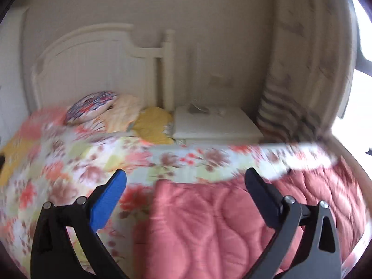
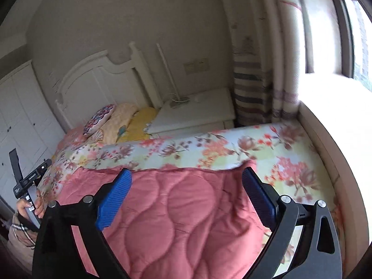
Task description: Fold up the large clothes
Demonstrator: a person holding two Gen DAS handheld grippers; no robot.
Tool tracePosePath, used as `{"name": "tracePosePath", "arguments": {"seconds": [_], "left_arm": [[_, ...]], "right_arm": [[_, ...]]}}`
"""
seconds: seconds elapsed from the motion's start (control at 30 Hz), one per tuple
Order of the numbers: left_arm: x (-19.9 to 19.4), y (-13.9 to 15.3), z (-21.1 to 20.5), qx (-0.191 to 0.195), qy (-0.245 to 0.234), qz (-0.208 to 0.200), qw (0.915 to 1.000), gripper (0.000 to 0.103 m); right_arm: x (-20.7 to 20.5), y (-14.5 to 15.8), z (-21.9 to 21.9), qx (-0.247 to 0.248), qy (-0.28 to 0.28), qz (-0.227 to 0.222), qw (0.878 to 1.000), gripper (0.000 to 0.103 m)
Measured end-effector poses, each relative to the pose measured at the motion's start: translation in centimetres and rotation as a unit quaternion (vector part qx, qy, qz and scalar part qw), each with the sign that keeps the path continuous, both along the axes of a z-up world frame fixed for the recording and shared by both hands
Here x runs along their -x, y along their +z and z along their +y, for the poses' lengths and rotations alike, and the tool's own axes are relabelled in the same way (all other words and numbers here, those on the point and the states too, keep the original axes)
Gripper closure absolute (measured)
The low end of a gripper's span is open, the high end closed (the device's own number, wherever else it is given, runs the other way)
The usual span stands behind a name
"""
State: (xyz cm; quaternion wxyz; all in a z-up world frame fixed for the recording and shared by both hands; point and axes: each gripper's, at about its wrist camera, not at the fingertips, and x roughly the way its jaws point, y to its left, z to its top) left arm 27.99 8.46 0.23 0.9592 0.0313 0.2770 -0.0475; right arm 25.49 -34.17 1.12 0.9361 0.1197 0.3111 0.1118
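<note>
Quilt: the pink quilted comforter [image 2: 176, 211] lies on the floral bedsheet [image 2: 290, 148], filling the lower centre of both views.
Left gripper [image 1: 186, 179]: fingers apart, empty, above the quilt's far edge.
Right gripper [image 2: 187, 179]: fingers apart, holding nothing, over the same edge.
Handling: likely soft, bulky and floppy; an edge or corner looks the best hold.
Hidden: near quilt edge cut off by the frame bottom; left view is motion-blurred; corners hard to place.

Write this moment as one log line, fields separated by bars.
left gripper: open, holds nothing | right gripper: open, holds nothing | pink quilted blanket: lying on floral bedsheet | fold: not yet gripped
</note>
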Motion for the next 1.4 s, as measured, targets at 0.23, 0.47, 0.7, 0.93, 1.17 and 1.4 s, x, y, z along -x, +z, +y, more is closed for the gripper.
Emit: {"name": "tracePosePath", "arguments": {"seconds": [0.23,0.47,0.7,0.93,1.17,1.4], "left_arm": [[-5.2,-5.5,-8.4,-0.108,-0.045,0.093,0.9887,0.002],[-9.4,-11.9,-6.0,-0.059,-0.042,0.180,0.9811,0.002],[-9.3,-12.4,-6.0,-0.057,-0.037,0.173,0.9827,0.002],[-9.3,-12.2,-5.8,-0.048,-0.038,0.175,0.9826,0.002],[-9.4,-12.2,-5.6,-0.045,-0.038,0.179,0.9820,0.002],[-9.0,-8.8,-4.9,-0.052,-0.024,0.175,0.9830,0.002]], "right_arm": [[-4.5,-3.0,11.6,0.117,0.081,0.057,0.988,0.017],[-8.5,-11.8,12.9,0.185,0.090,0.116,0.972,0.024],[-9.1,-12.7,12.3,0.149,0.088,0.127,0.977,0.021],[-9.3,-12.7,11.9,0.130,0.093,0.127,0.979,0.018],[-9.4,-12.7,11.7,0.114,0.099,0.127,0.980,0.015],[-9.1,-11.4,11.9,0.156,0.073,0.151,0.973,0.014]]}}
